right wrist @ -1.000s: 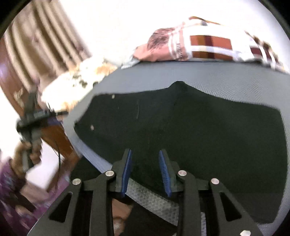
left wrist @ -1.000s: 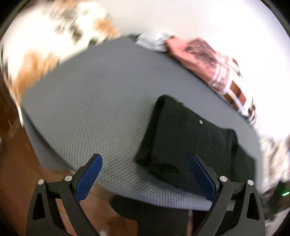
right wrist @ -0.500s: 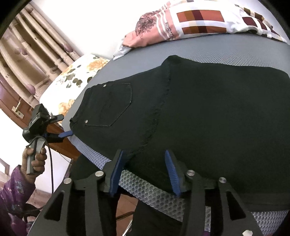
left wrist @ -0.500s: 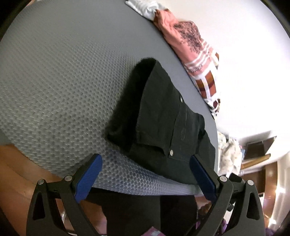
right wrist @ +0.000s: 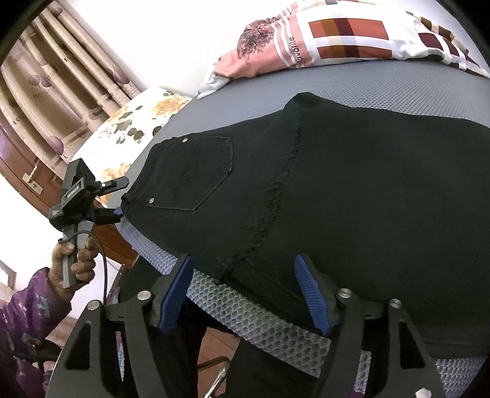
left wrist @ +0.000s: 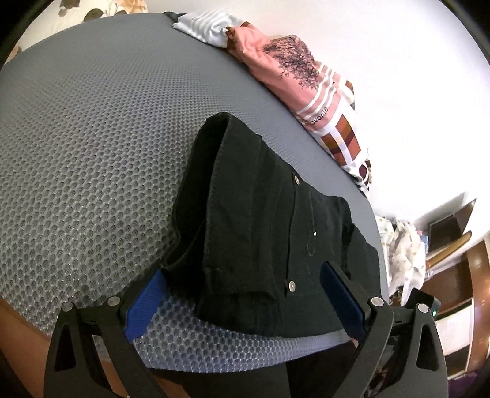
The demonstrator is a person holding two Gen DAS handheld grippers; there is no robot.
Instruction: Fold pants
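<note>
Black pants (left wrist: 260, 220) lie on a grey mesh mattress (left wrist: 92, 137), waistband end toward the near edge, a back pocket with rivets showing in the right wrist view (right wrist: 196, 174). My left gripper (left wrist: 245, 294) is open, its blue pads either side of the waistband corner at the mattress edge. It also shows in the right wrist view (right wrist: 113, 199), at the waistband's left end. My right gripper (right wrist: 245, 294) is open, its pads straddling the pants' near edge where the fabric hangs over the mattress (right wrist: 260, 324).
A pink and checked garment (left wrist: 309, 88) (right wrist: 321, 39) lies along the far edge by the wall, with a white cloth (left wrist: 205, 27) beside it. A floral pillow (right wrist: 131, 122) lies at the left. Clothes and shelves (left wrist: 428, 245) stand at the right.
My left gripper has moved in until its pads flank the waistband corner. My right gripper has opened wider and come closer to the pants' near edge.
</note>
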